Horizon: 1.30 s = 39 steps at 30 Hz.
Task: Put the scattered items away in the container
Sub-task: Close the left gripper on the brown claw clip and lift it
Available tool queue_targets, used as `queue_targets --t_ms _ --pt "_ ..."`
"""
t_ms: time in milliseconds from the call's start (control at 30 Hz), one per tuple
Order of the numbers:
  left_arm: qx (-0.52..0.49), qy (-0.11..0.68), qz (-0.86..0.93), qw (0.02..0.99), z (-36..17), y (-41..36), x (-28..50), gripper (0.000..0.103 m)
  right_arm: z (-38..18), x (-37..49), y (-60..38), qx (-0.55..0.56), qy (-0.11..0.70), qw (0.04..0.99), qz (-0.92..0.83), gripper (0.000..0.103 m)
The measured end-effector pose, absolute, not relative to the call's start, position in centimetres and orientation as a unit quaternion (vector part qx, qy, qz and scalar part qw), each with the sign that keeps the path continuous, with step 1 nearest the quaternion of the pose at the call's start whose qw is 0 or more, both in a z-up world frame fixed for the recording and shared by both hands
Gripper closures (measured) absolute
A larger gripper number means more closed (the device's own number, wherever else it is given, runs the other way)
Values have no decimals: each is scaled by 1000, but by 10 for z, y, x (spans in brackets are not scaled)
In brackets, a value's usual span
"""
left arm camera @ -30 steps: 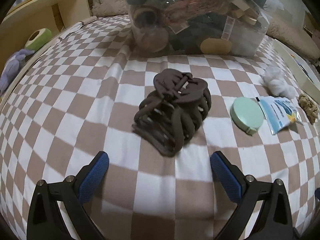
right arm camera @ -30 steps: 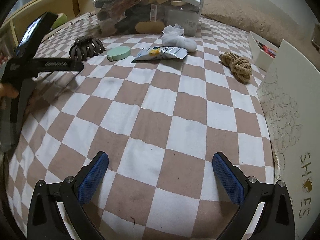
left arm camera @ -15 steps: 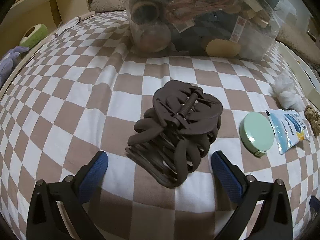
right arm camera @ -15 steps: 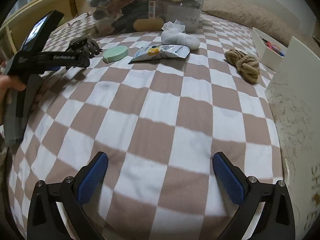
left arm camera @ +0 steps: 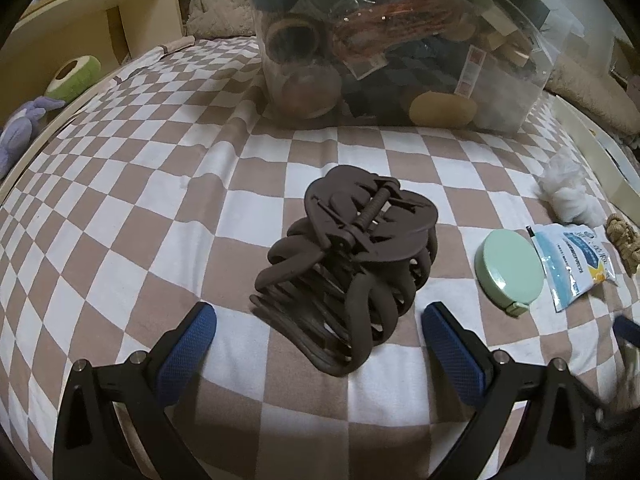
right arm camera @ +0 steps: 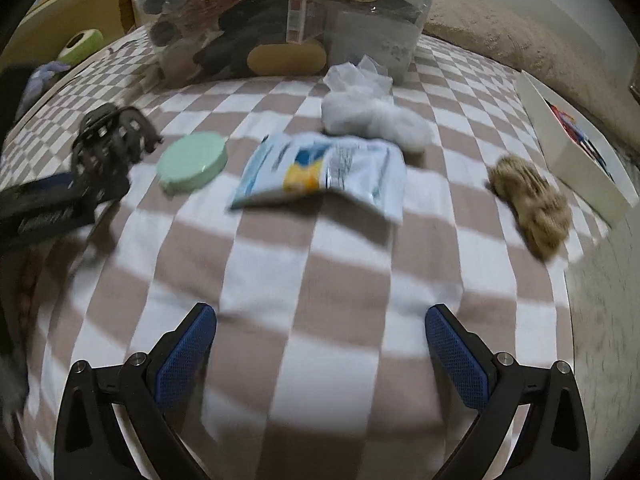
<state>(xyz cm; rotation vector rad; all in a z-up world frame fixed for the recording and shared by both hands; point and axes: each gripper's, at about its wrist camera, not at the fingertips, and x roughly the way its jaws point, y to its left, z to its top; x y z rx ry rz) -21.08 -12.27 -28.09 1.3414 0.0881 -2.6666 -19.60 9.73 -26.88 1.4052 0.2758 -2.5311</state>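
While your left gripper point(left arm camera: 318, 338) hangs spread wide over the checkered bed point(left arm camera: 120, 240), the brown hair claw point(left arm camera: 348, 264) lies on its side between the blue pads point(left arm camera: 188, 350), its near end reaching in between their tips, though neither pad touches it. Toward the far edge of the bed stands the clear container point(left arm camera: 400, 48), already packed with odds and ends. Just right of the claw lies the round mint-green case point(left arm camera: 510, 266), then the blue-and-white sachet point(left arm camera: 572, 260), with the white wad point(left arm camera: 568, 192) behind them and the tan rope knot point(left arm camera: 624, 240) nearer the right edge.

Your right gripper point(right arm camera: 320, 354) is also released, holding nothing, above bare checks near the bed's near edge. Its view is blurred; the sachet lies ahead of it, the rope knot off to the right.
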Motion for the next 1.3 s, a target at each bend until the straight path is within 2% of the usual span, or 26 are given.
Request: queue_targets --t_ms 267,533,733,933,1200,1300 --pt "440 17 -896 54 -280 -113 -212 1 -268 -225 91 474 86 119 -868 0" --pt "435 42 -898 49 -280 -117 -215 1 -268 -249 83 474 83 118 -869 0" --pt "433 37 -899 51 -281 -117 -216 1 -263 -240 83 457 78 128 -877 0" --pt "436 36 -898 52 -284 -117 -217 1 -259 -241 98 462 21 146 -874 0" --pt "440 39 -896 53 -284 -118 -219 0 -260 -253 88 480 16 115 -869 0" --pt "439 44 -896 53 -284 -119 -220 0 -259 -264 93 490 -30 94 -866 0"
